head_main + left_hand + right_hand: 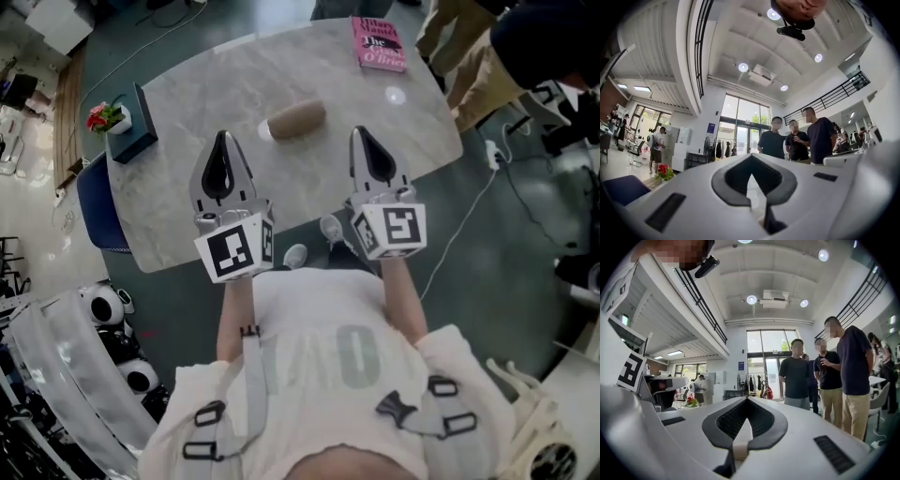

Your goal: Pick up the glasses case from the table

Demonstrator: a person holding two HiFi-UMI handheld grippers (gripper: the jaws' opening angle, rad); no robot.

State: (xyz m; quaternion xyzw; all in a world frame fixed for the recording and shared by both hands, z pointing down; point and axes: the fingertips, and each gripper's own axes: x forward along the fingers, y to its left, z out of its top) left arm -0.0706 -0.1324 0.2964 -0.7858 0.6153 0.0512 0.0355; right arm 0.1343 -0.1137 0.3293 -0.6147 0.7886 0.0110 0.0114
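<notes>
The glasses case [295, 120] is a brown rounded tube lying on its side on the grey marble table [206, 84], near the middle. My left gripper [222, 141] hovers over the table's near part, its tip to the left of the case and nearer to me, jaws shut and empty. My right gripper [362, 133] is level with it, to the right of the case, also shut and empty. Neither touches the case. The left gripper [751, 158] and the right gripper [746, 400] both point out into the room, and neither gripper view shows the case.
A pink book [379, 43] lies at the table's far right corner. A dark box with red flowers [129, 122] stands at the left edge, with a blue chair [94, 202] beside it. Several people [843, 376] stand beyond the table. A white cable [469, 225] runs over the floor.
</notes>
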